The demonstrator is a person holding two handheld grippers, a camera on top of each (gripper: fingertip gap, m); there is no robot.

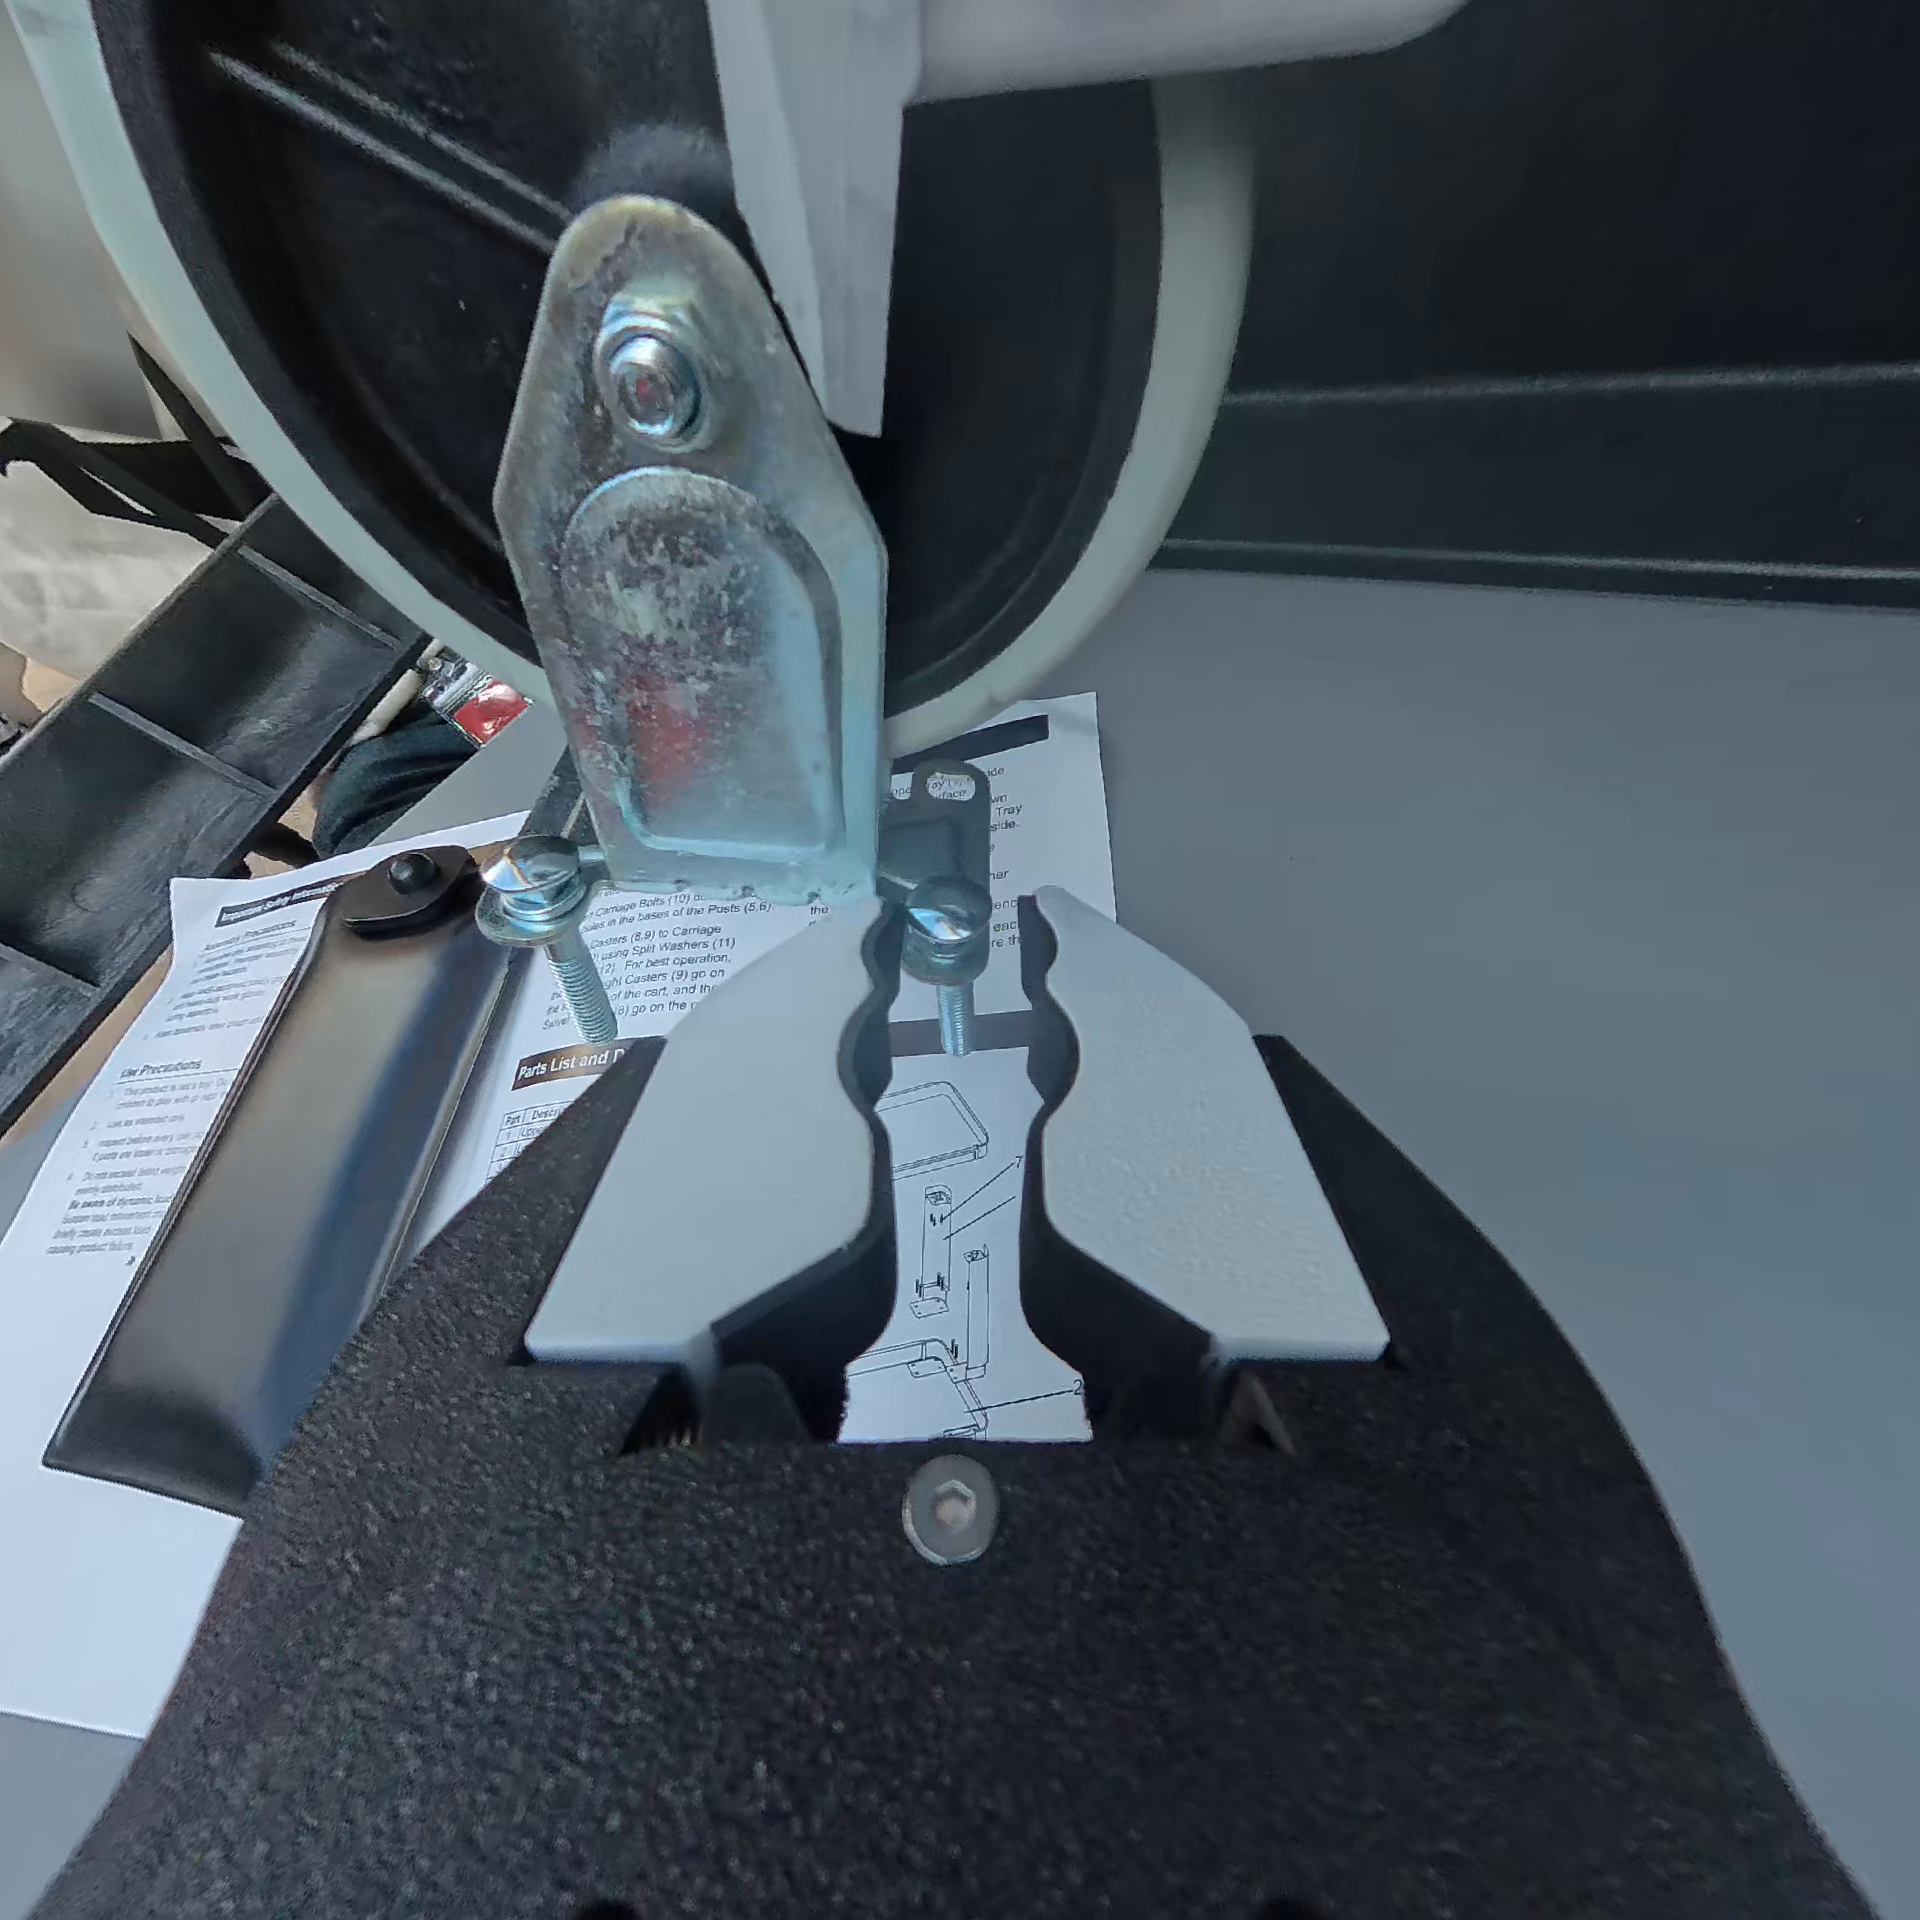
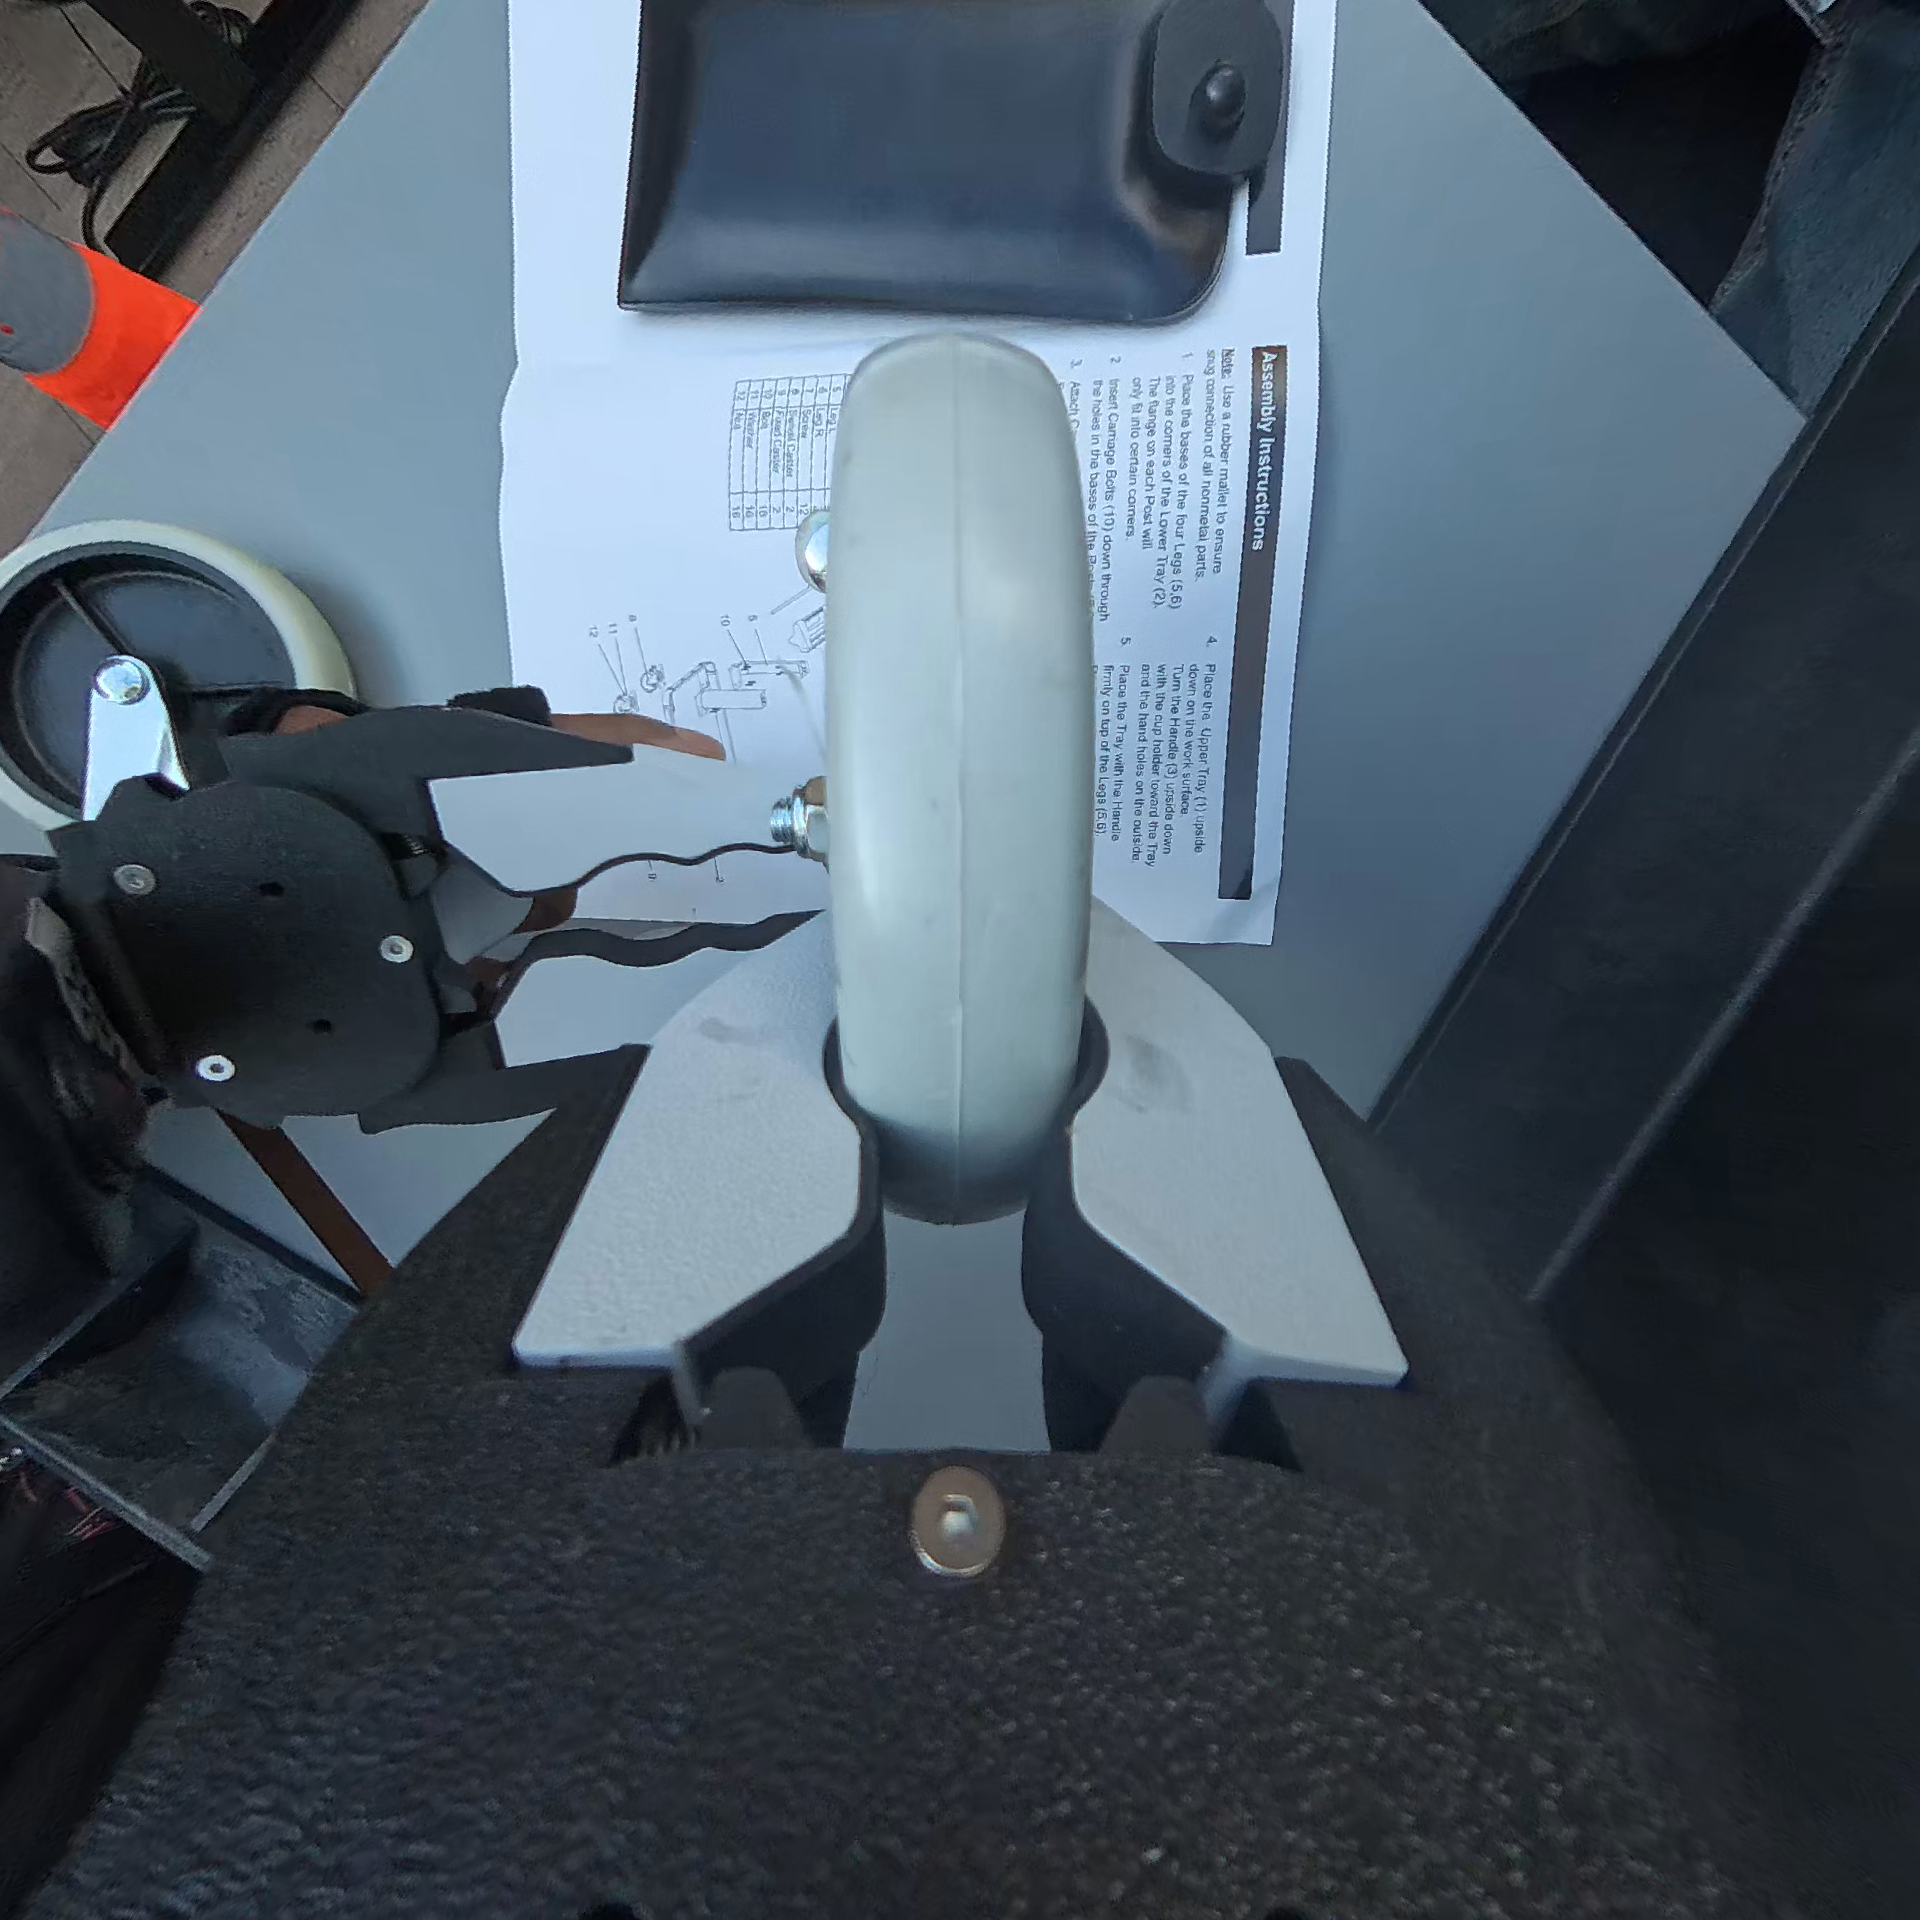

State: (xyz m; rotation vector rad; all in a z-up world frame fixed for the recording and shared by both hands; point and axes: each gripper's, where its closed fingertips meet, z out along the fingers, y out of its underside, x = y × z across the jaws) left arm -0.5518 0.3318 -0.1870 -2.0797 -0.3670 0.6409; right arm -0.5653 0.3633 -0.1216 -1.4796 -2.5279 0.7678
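My right gripper (image 2: 961, 997) is shut on the grey tread of a caster wheel (image 2: 956, 675) and holds it upright above the instruction sheet (image 2: 623, 582). In the left wrist view the wheel (image 1: 343, 312) fills the top, with its zinc bracket (image 1: 707, 623) hanging down. Two silver bolts sit at the bracket's base, one (image 1: 540, 925) to the left and one (image 1: 940, 966) between my left fingertips. My left gripper (image 1: 951, 914) is narrowly open around that bolt, with a gap on the right side. The left gripper also shows in the right wrist view (image 2: 805, 883), just under the axle nut (image 2: 800, 821).
A flat black pouch-like part (image 1: 281, 1195) lies on the sheet (image 1: 987, 1195); it also shows in the right wrist view (image 2: 914, 166). A second caster (image 2: 156, 644) lies at the left of the grey table (image 2: 1507, 468). A black tray (image 2: 1714, 883) stands to the right, and an orange cone (image 2: 114, 332) beyond the table. About 8 cm separates my left fingertips from my right.
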